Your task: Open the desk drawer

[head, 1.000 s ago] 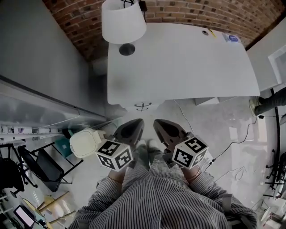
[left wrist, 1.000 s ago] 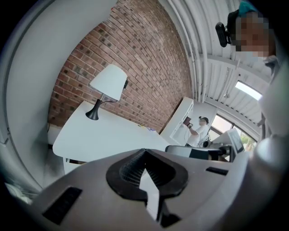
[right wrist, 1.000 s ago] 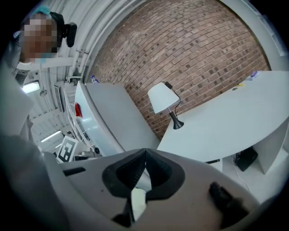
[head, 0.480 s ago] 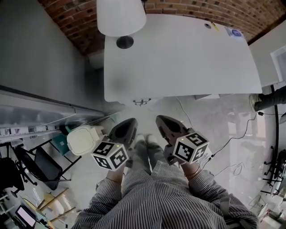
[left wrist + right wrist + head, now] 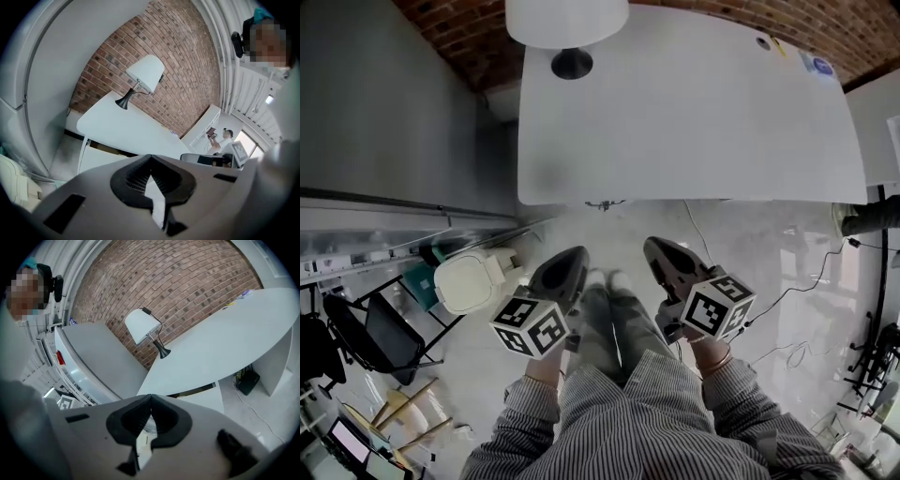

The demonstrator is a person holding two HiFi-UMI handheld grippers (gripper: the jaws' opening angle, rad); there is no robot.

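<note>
White drawer (image 5: 103, 159) flush under the desk (image 5: 694, 112), small dark handle (image 5: 603, 202); left gripper (image 5: 576, 255) and right gripper (image 5: 655, 247) jaws together.

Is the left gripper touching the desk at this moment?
Apart. The head view shows a strip of floor between the left gripper, jaws shut, and the near edge of the desk.

A: Where are the right tongs (image 5: 150, 404)?
B: At 6 o'clock, jaws together, nothing between them.
A: And beyond?
B: A white table (image 5: 220, 341) toward 3 o'clock, 1 lamp (image 5: 143, 326) on it at 12, brick wall (image 5: 187, 282) behind.
</note>
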